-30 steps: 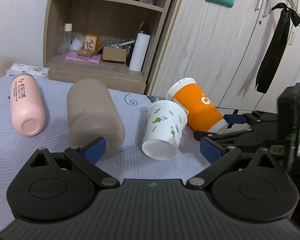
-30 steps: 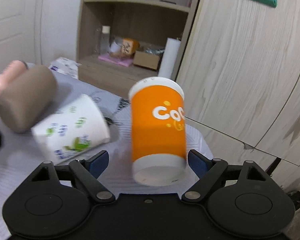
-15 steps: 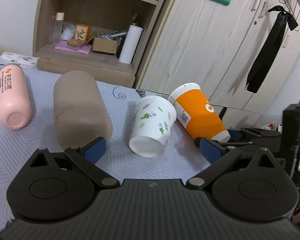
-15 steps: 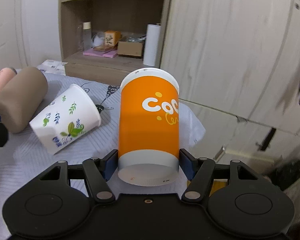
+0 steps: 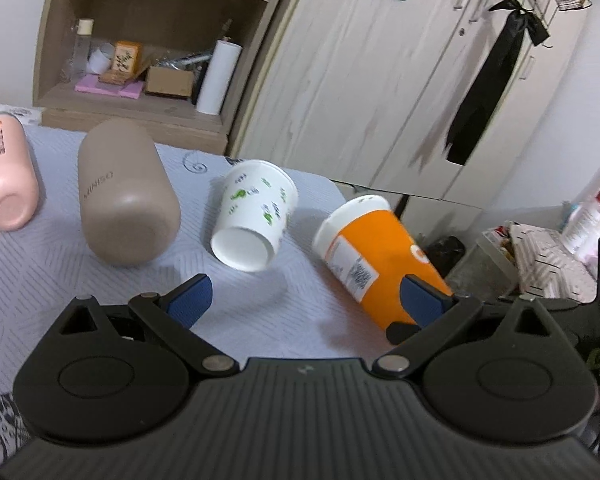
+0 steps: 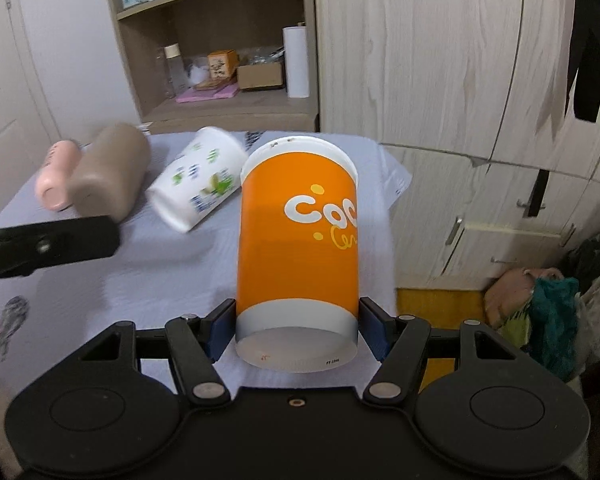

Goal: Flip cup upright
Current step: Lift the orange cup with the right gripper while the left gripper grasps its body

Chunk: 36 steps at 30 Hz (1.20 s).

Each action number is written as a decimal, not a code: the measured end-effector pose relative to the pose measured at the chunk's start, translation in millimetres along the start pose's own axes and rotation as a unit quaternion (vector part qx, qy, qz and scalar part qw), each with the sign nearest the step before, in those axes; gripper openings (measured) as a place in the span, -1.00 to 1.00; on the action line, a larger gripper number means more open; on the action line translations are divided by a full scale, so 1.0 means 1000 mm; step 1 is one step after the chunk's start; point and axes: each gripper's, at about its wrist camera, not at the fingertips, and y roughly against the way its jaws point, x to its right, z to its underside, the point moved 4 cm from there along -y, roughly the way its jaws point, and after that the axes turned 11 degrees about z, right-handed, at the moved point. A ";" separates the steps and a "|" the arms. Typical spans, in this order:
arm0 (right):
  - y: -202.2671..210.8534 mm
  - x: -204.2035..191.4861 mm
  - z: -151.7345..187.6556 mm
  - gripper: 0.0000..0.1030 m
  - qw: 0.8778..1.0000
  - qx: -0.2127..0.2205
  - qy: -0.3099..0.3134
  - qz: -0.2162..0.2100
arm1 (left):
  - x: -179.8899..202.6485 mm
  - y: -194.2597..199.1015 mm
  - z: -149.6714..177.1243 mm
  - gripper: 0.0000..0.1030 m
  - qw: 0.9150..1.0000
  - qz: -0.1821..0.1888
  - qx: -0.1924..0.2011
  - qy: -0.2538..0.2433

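Right gripper (image 6: 297, 330): fingers pinching orange cup (image 6: 298, 240) near its base.
Left gripper (image 5: 304, 296): fingers spread, empty.
Hidden: cup's mouth faces away.

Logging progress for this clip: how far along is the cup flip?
Grasp done: the right gripper is shut on the orange cup near its base. In hand: the cup is lifted, tilted. Left: set it upright on the table. The left gripper is open, idle.

Tilted orange cup (image 5: 374, 256) beside white cup (image 5: 254, 216), left gripper (image 5: 306, 296) spread wide
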 end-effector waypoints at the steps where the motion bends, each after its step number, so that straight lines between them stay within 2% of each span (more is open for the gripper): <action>1: 0.004 -0.001 0.003 0.36 1.000 -0.005 -0.002 -0.007 | 0.001 0.002 0.002 0.96 1.000 0.007 -0.003 0.002; 6: 0.018 -0.011 0.020 0.36 0.999 -0.022 -0.019 -0.024 | 0.000 0.010 0.010 0.96 0.999 0.033 -0.017 0.025; 13: 0.029 -0.022 0.033 0.36 0.998 -0.039 -0.021 -0.039 | -0.004 0.005 0.021 0.96 0.992 0.087 -0.051 0.070; 18: 0.032 -0.033 0.040 0.36 0.997 -0.051 -0.018 -0.058 | -0.001 -0.002 0.029 0.94 0.989 0.096 -0.074 0.079; 22: 0.036 -0.045 0.045 0.36 0.995 -0.060 -0.011 -0.081 | -0.005 0.003 0.030 0.94 0.989 0.095 -0.071 0.085; 25: 0.039 -0.056 0.048 0.36 0.994 -0.058 0.002 -0.093 | -0.022 0.017 0.033 0.94 0.987 0.094 -0.054 0.121; 30: 0.039 -0.080 0.050 0.36 0.991 -0.062 0.019 -0.115 | -0.050 0.036 0.040 0.94 0.981 0.093 -0.047 0.162; 34: 0.040 -0.101 0.047 0.36 0.990 -0.056 0.044 -0.124 | -0.065 0.051 0.038 0.94 0.981 0.091 -0.026 0.171; 36: 0.038 -0.111 0.044 0.36 0.989 -0.054 0.054 -0.129 | -0.072 0.056 0.036 0.94 0.983 0.074 -0.014 0.170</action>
